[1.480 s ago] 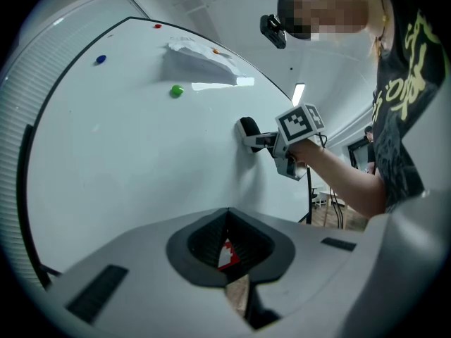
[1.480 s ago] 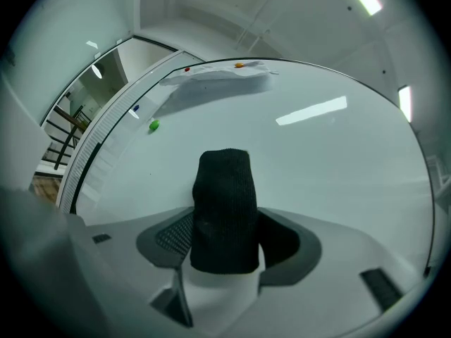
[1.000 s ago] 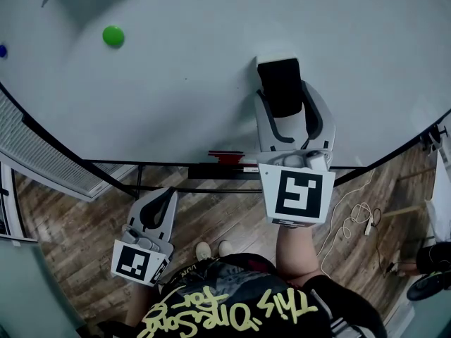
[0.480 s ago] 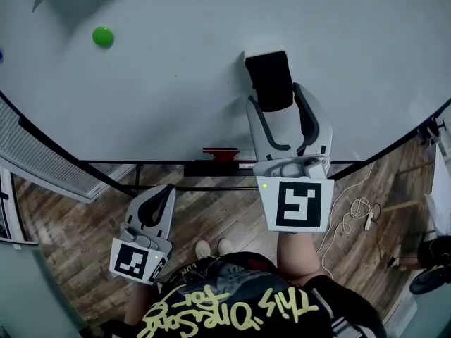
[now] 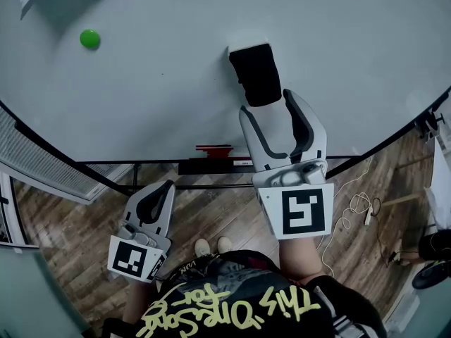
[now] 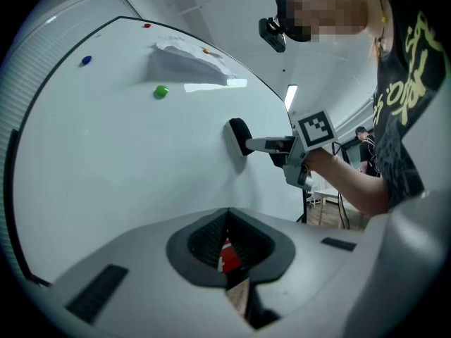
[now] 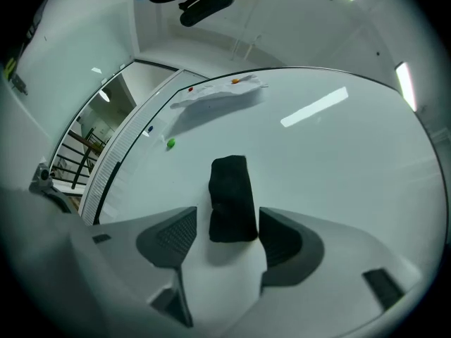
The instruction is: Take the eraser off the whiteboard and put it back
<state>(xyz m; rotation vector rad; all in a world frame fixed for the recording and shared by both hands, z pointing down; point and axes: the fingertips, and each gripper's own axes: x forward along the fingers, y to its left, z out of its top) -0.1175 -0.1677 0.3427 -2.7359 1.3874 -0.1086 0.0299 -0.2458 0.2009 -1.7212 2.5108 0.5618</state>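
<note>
Presently, at upper left, a small round green magnet [image 5: 89, 39] sits on the glossy white whiteboard [image 5: 366, 55]. At lower left, the left tool [image 5: 158, 192] hangs below the board with its jaws together, holding nothing. At centre, the black oblong felt eraser [image 5: 255, 74] lies flat against the board. The right tool [image 5: 268, 108] straddles its near end, jaws apart and clear of both sides; this fits either removal pending or replacement done. The eraser is judged light and soft-faced, so any grip belongs across its long sides.

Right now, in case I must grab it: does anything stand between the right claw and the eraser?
Nothing visible does. The eraser sits on the whiteboard, its near end between the jaws of the open right claw.
</note>
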